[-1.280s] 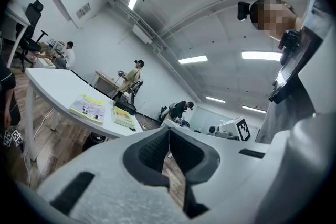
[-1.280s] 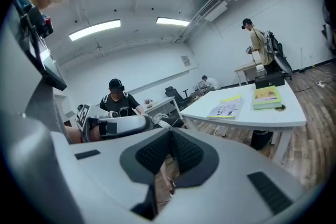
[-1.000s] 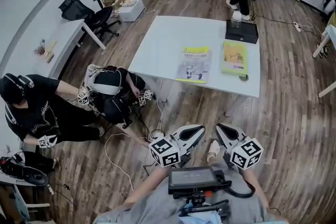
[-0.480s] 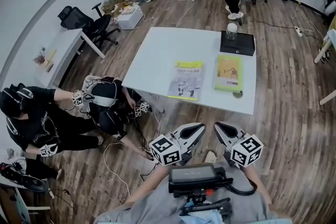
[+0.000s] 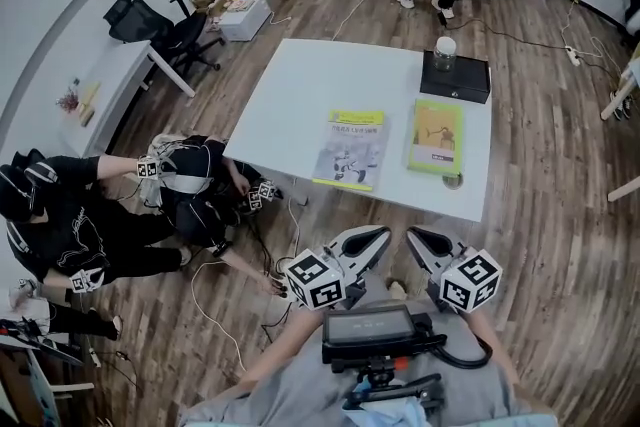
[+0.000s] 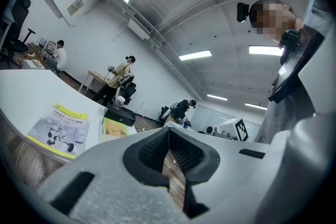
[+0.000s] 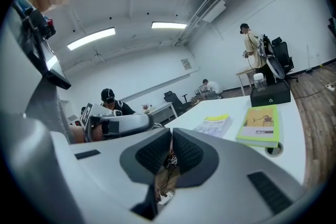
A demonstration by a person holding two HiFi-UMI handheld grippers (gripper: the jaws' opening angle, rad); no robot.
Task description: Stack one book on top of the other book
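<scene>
Lying flat and side by side near the front edge of the white table [image 5: 300, 85], the two books are just apart from each other: a thin grey book [image 5: 350, 148] with a yellow band [image 5: 357, 118] across its top on the left, and a thicker green book [image 5: 436, 137] on the right, with a black box [image 5: 455, 75] behind the green one. Both grippers hang short of the table, over the wooden floor [image 5: 560, 215]. The left gripper [image 5: 372, 237] and the right gripper [image 5: 420, 240] each have their fingers pressed together with nothing between them. The grey book looks like a light, floppy paperback that would sag if lifted by a corner, so it is probably best taken along one long edge, or slid past the table edge first. The green book seems stiffer and easier to pinch at its near edge. Print runs across the yellow band and a small label [image 7: 256, 132] sits on the green cover, but neither can be read.
</scene>
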